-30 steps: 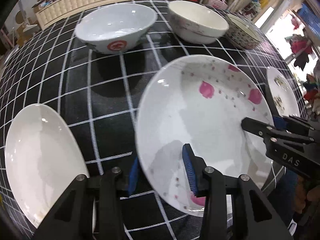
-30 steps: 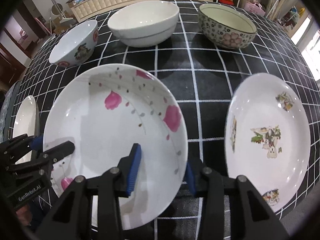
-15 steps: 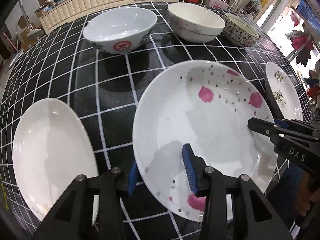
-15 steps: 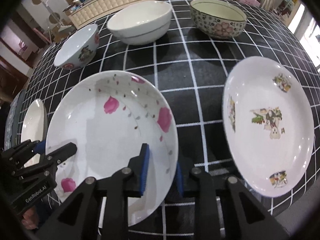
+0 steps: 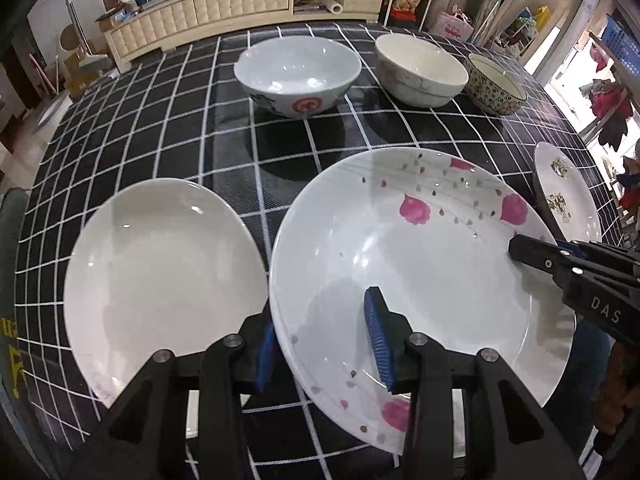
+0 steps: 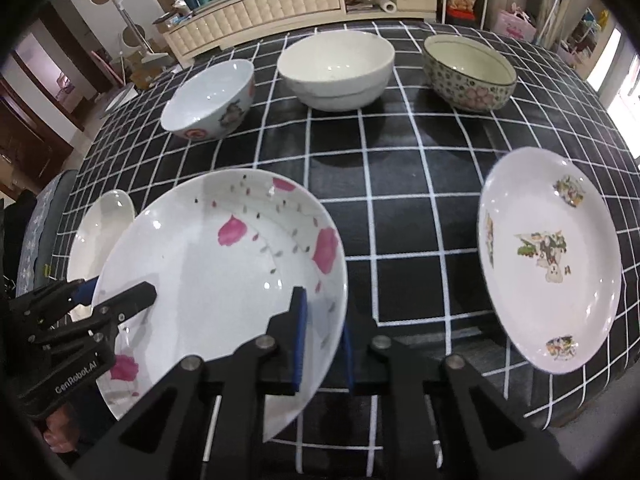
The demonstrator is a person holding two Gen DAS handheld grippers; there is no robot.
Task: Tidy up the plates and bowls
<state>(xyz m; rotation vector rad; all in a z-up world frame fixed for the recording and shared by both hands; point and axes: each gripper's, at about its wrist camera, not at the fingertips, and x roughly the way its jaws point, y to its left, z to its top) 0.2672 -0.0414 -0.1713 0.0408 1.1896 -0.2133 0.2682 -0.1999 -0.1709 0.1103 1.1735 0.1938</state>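
Above the black checked tablecloth [image 5: 168, 128], the pink-flowered plate [image 5: 420, 264] is being pinched at opposite rims by the left gripper [image 5: 324, 344] and the closing right gripper [image 6: 322, 340], and is best being kept level toward the plain white plate [image 5: 160, 264].

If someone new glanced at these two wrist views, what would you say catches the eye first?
First, the big pink-flowered plate in the foreground, with tongs on both sides: the left tongs straddle its near-left rim, and the right tongs are closing over its right rim. Next, the black-and-white checked tablecloth, with a plain white plate to the left, a picture-printed plate to the right, and three bowls lined up behind.
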